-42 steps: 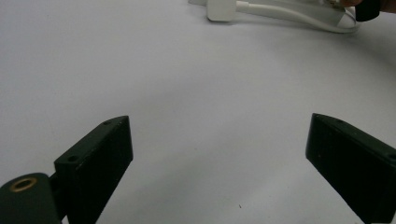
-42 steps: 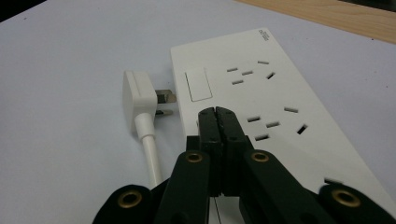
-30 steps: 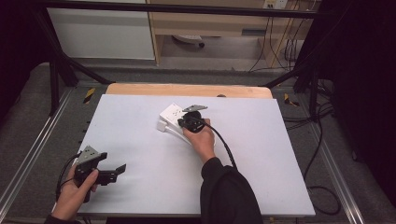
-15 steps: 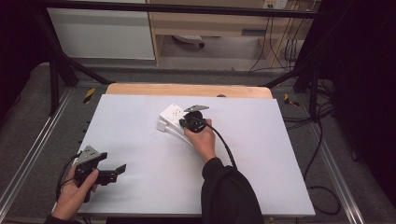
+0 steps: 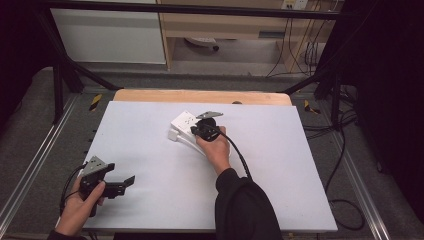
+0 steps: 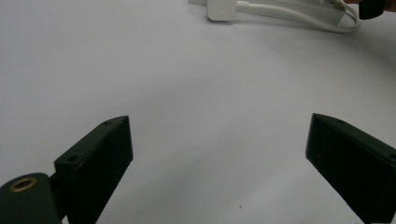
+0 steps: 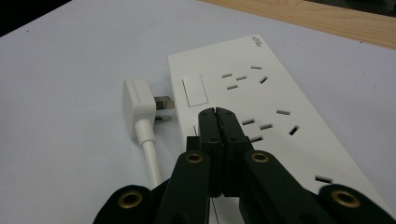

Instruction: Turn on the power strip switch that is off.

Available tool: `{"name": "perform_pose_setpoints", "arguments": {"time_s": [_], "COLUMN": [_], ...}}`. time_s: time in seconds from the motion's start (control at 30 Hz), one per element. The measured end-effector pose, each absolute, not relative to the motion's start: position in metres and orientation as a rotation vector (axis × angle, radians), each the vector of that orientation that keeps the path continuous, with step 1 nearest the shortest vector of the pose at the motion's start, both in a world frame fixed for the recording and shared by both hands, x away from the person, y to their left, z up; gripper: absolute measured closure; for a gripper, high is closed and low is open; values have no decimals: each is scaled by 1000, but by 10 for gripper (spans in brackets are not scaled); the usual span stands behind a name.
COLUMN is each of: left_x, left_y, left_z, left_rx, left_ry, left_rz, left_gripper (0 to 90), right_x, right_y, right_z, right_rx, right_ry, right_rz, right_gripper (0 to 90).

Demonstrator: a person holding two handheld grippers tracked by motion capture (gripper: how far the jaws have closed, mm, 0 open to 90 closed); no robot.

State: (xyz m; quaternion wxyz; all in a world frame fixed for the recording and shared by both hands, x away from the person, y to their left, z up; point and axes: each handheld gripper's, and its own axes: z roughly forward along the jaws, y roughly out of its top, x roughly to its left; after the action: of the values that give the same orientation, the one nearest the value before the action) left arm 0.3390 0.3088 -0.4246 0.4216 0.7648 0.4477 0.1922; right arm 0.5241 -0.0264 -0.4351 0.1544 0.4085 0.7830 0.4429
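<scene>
High view, counts: one white power strip (image 5: pixel 183 122), one white plug (image 5: pixel 172 135) with its cord, two grippers, one white table (image 5: pixel 280 165).
Right gripper view, sockets: several slot groups counted on strip (image 7: pixel 261 112); one rocker switch (image 7: pixel 194 89).
Change from earlier frames: none seen; both hands and strip in same places.
Right gripper (image 7: pixel 218 122): jaws pressed fully together, nothing between; tips poised over strip's top face, near switch; contact impossible to judge.
Plug (image 7: pixel 139 106): lying just left of strip, prongs toward its side, unplugged.
Left gripper (image 5: pixel 131 180): jaws spread wide, empty, well apart from strip, at table's near left.
</scene>
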Motion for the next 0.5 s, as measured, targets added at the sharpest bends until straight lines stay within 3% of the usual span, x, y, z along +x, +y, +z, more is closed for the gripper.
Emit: {"name": "perform_pose_setpoints", "arguments": {"time_s": [0.27,0.5], "left_x": [339,339], "left_y": [309,309], "left_z": [-425,-425], "left_rx": [1917,1919], "left_ry": [1120,1121], "left_rz": [481,483], "left_gripper": [75,74], "right_x": [524,522], "right_y": [-31,-34], "right_z": [-430,-424], "right_rx": [1177,1191], "right_ry": [2229,2212], "right_rz": [1278,1292], "right_gripper": [900,844]}}
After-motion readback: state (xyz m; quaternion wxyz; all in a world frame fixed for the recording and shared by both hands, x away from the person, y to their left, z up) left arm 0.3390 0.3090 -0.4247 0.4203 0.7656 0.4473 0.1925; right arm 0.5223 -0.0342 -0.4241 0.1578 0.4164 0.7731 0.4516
